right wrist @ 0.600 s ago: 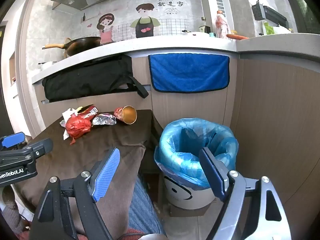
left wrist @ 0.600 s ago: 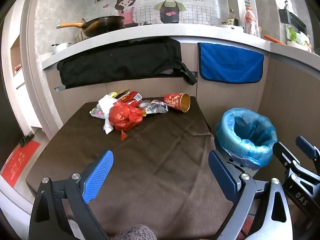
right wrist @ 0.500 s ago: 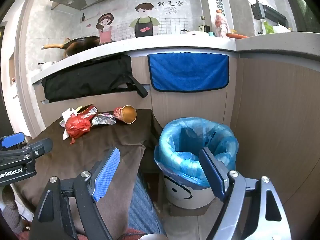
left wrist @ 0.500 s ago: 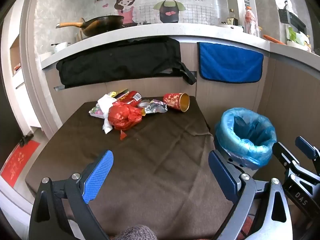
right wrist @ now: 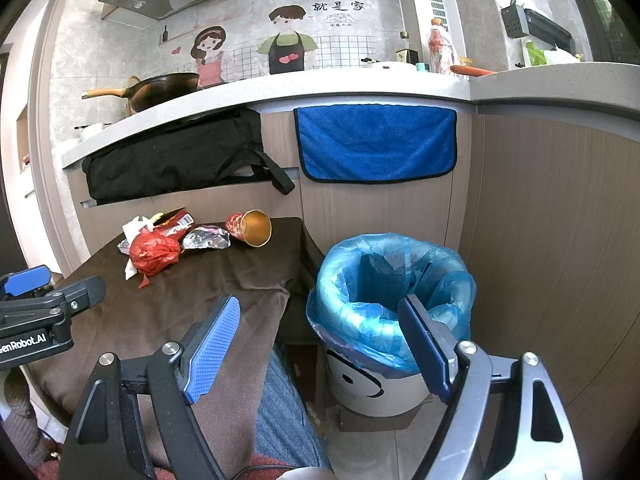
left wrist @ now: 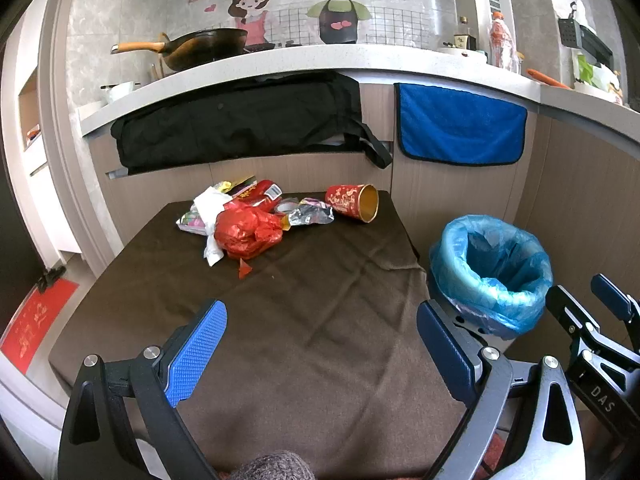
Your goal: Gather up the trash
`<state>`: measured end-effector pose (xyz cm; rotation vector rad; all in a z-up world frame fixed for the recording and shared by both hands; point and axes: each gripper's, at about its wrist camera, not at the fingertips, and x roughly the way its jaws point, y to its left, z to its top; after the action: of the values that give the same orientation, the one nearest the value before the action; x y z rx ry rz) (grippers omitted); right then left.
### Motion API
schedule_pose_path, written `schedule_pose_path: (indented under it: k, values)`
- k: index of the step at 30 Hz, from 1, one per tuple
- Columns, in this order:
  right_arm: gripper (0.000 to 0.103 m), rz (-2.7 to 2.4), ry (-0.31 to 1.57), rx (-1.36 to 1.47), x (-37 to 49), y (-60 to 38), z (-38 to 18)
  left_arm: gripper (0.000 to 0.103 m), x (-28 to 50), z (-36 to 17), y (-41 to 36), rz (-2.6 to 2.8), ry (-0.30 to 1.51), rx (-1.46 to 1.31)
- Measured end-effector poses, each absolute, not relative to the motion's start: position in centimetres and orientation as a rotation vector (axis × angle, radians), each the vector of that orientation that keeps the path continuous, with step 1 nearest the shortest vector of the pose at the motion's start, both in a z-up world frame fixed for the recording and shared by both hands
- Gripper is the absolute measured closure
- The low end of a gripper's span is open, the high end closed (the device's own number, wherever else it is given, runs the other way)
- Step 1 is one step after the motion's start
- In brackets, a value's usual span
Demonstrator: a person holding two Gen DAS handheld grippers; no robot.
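A heap of trash lies at the far end of the brown-clothed table [left wrist: 312, 320]: a crumpled red plastic bag [left wrist: 246, 232], white paper [left wrist: 210, 210], a silver foil wrapper [left wrist: 310, 214] and a red-and-gold paper cup [left wrist: 354, 202] on its side. The same red bag [right wrist: 154, 254] and cup [right wrist: 250, 228] show in the right wrist view. My left gripper [left wrist: 320, 340] hovers open over the table's near half, nothing between its fingers. My right gripper [right wrist: 320, 336] is open and empty, in front of the blue-lined trash bin [right wrist: 390, 280], which stands on the floor right of the table.
A counter with a black bag [left wrist: 240, 120] and a blue towel [left wrist: 460, 128] hanging from it backs the table. A wok [left wrist: 204, 46] sits on the counter. Wood panelling [right wrist: 560, 240] closes the right side. A person's trouser leg [right wrist: 280, 412] shows below the right gripper.
Both views have crept slightly forward and up; the trash heap and bin stay where they were. Both grippers remain open.
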<state>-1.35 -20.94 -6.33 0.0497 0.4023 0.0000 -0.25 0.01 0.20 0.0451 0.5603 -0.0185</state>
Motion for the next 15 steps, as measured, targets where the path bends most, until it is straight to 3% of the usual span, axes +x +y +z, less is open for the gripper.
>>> schedule_pose_path:
  k: [15]
  values:
    - [0.024, 0.001, 0.403, 0.051, -1.4, -20.91, -6.27, 0.007, 0.04, -0.05, -0.1, -0.021, 0.568, 0.041]
